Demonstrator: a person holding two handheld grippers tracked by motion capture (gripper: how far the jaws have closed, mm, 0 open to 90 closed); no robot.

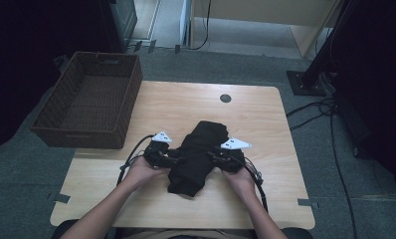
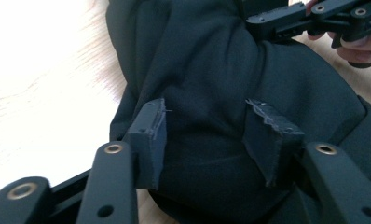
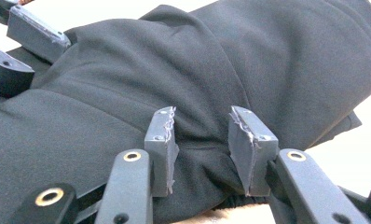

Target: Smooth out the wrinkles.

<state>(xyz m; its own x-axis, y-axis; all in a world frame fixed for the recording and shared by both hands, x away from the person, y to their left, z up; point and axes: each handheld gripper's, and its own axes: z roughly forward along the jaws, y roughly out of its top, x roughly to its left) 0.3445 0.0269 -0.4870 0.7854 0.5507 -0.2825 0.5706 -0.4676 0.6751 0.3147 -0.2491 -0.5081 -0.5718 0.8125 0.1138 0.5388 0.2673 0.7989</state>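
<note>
A black garment [image 1: 200, 142] lies bunched in a long bundle on the wooden table [image 1: 186, 99], near the front. My left gripper [image 1: 176, 160] bites into its left side, and in the left gripper view [image 2: 207, 135] a thick puff of the cloth [image 2: 197, 60] fills the gap between the pads. My right gripper [image 1: 212, 157] meets the bundle's right side; in the right gripper view [image 3: 202, 140] creased folds of the garment [image 3: 267, 56] are pinched between its jaws. Each gripper view shows the other gripper across the cloth: the right gripper [image 2: 309, 18] and the left gripper [image 3: 30, 32].
A dark wicker basket [image 1: 86, 132] stands at the table's back left corner, overhanging the edge. A small round dark spot [image 1: 225, 98] marks the tabletop at the back. Cables and a dark stand base [image 1: 305, 82] lie on the carpet to the right.
</note>
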